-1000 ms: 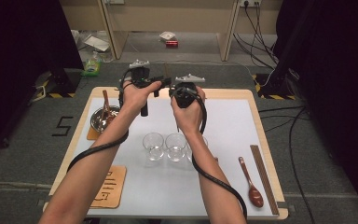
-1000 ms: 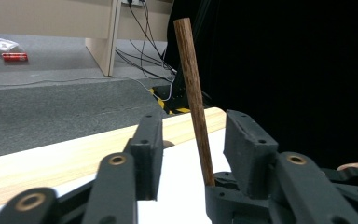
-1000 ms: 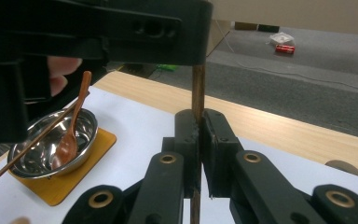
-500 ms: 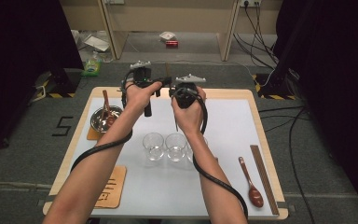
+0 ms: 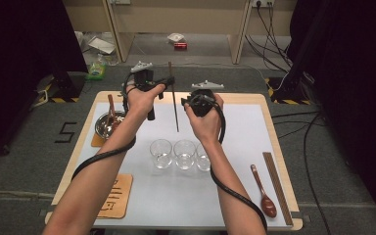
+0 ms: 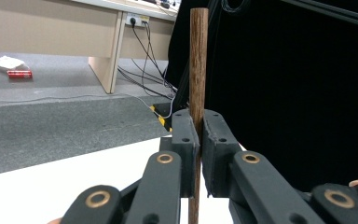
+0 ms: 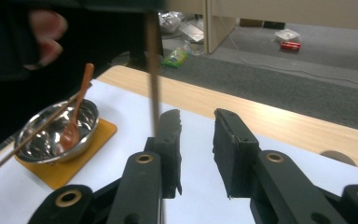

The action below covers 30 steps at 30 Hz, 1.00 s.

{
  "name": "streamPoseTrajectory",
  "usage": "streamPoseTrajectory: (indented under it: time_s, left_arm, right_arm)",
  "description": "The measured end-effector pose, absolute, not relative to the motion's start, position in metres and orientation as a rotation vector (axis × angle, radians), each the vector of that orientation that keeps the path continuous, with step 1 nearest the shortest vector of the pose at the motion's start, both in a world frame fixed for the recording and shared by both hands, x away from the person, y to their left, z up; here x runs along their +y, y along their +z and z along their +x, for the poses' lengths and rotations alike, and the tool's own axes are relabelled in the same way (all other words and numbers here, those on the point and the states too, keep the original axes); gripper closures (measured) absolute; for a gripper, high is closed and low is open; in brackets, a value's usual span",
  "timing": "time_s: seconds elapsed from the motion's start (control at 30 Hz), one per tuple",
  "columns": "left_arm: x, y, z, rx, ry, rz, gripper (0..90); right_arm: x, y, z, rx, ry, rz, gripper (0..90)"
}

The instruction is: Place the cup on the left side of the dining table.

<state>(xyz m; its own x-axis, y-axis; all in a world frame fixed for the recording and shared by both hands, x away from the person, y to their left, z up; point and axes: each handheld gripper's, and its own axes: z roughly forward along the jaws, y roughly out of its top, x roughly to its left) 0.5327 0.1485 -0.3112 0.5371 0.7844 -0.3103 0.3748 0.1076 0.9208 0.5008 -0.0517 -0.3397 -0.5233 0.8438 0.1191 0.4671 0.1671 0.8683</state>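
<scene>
Since the earlier frames, the wooden chopstick (image 5: 174, 98) has been passed across: it was clamped by the right gripper (image 5: 201, 100) and is now grasped by the left gripper (image 5: 162, 84), whose jaws have closed on it, while the right jaws have just been opening and stand apart with nothing between them.

A white mat (image 5: 235, 137) is spread over the wooden table (image 5: 269, 105). Both forearms are raised above its far half. A steel bowl (image 5: 108, 125) holding a spoon and a second chopstick is set on an orange coaster at the left. Three clear glasses (image 5: 184, 153) are lined up at the middle. A brown spoon (image 5: 263, 191) is laid near the right edge.

In the left gripper view the chopstick (image 6: 197, 70) is seen upright, pinched between the pads. In the right gripper view it (image 7: 153, 70) is seen just beside the left jaw, apart from the pads.
</scene>
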Motion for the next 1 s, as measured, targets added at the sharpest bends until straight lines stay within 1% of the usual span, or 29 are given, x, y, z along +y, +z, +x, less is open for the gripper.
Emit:
streamPoseTrajectory:
  time_s: [0.5,1.0]
  left_arm:
    - [0.185,-0.297,0.516,1.052,0.507,1.484,84.4]
    - [0.215,-0.296,0.497,1.062,0.548,1.463,84.4]
  right_arm:
    - [-0.102,-0.352,0.491,2.026,1.224,1.334,70.3]
    - [-0.141,-0.364,0.479,1.986,1.162,1.409,69.2]
